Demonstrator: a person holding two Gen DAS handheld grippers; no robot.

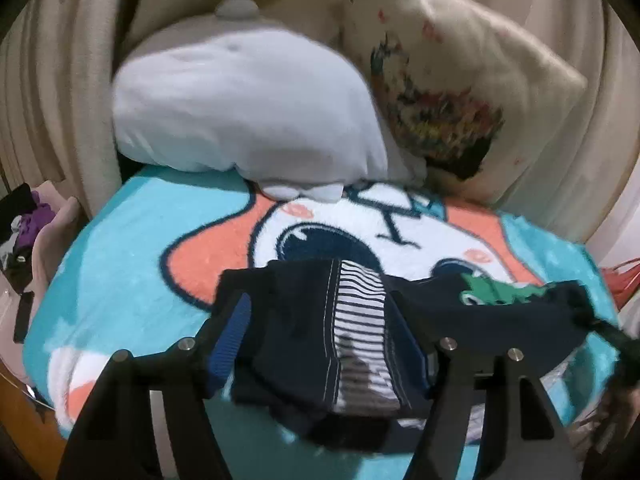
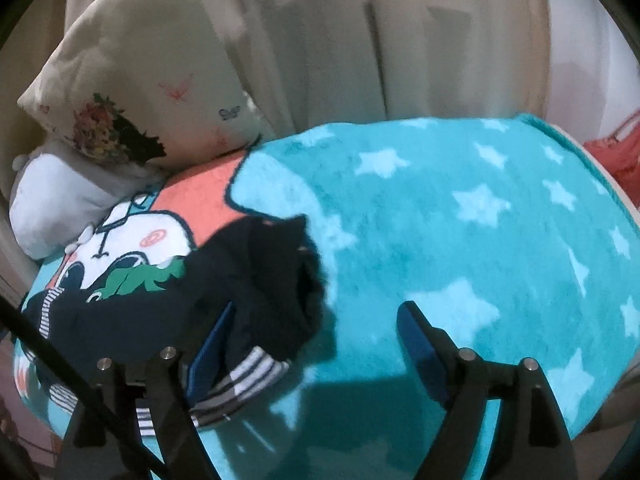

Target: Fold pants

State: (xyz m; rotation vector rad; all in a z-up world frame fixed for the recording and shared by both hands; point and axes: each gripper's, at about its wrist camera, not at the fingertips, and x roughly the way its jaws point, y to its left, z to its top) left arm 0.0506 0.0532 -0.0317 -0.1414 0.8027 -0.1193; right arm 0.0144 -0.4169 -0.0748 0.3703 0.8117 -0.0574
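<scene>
Navy pants [image 1: 304,332] with a striped white lining and a green crocodile print lie bunched on the turquoise blanket [image 2: 460,220], at six o'clock from the white pillow [image 1: 248,108]. Left gripper [image 1: 320,344] is spread wide with cloth lying between its fingers. Right gripper [image 2: 316,340] is released, pants bunched against its nine o'clock finger.

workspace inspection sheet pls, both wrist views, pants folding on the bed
surface: teal star blanket with a cartoon print, covering the bed.
job's things: dark navy pants with striped trim and green print, bunched near the blanket's edge.
clutter: white plush; floral pillow; red item at the right edge.
grippers: left gripper open, straddling the pants; right gripper open, pants at its left finger.
cables: nothing seen.
surroundings: cream curtain behind the bed.
</scene>
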